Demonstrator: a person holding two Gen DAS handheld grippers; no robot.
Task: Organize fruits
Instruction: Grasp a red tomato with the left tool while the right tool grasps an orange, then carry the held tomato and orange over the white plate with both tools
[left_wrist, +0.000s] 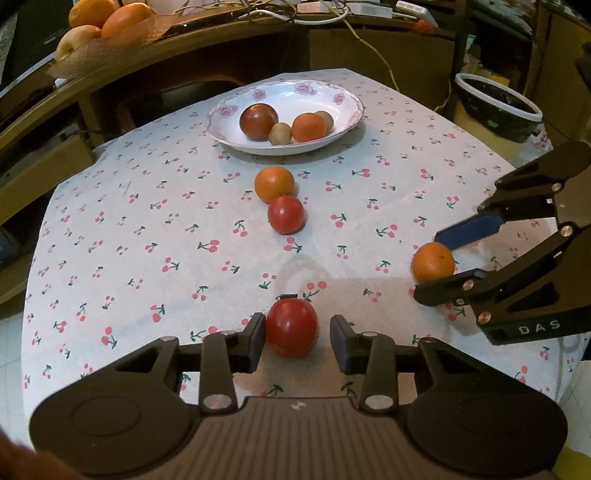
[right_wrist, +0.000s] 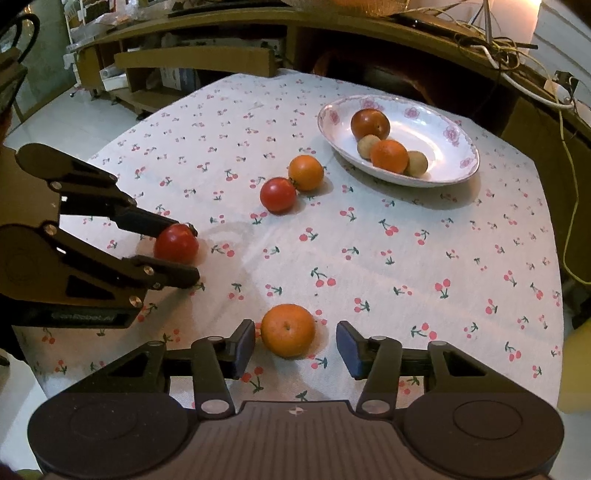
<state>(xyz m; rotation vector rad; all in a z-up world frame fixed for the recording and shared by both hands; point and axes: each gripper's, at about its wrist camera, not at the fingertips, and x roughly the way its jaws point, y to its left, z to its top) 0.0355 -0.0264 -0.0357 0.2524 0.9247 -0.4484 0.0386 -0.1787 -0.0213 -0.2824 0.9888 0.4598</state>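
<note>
My left gripper (left_wrist: 297, 338) is open around a red tomato (left_wrist: 291, 328) on the cherry-print tablecloth; the left finger touches it, the right finger stands apart. It also shows in the right wrist view (right_wrist: 176, 243). My right gripper (right_wrist: 295, 345) is open around an orange (right_wrist: 288, 329), which also shows in the left wrist view (left_wrist: 433, 262). A second orange (left_wrist: 274, 183) and a second tomato (left_wrist: 285, 214) lie touching mid-table. A white flowered plate (left_wrist: 343, 99) at the far side holds a dark red fruit, an orange and two small brownish fruits.
A woven basket (left_wrist: 92, 55) with oranges and an apple sits on a wooden shelf at the back left. Cables (left_wrist: 332, 18) run along the shelf. A dark bowl (left_wrist: 495, 107) stands off the table's right side. The table edge (right_wrist: 554, 258) drops off at right.
</note>
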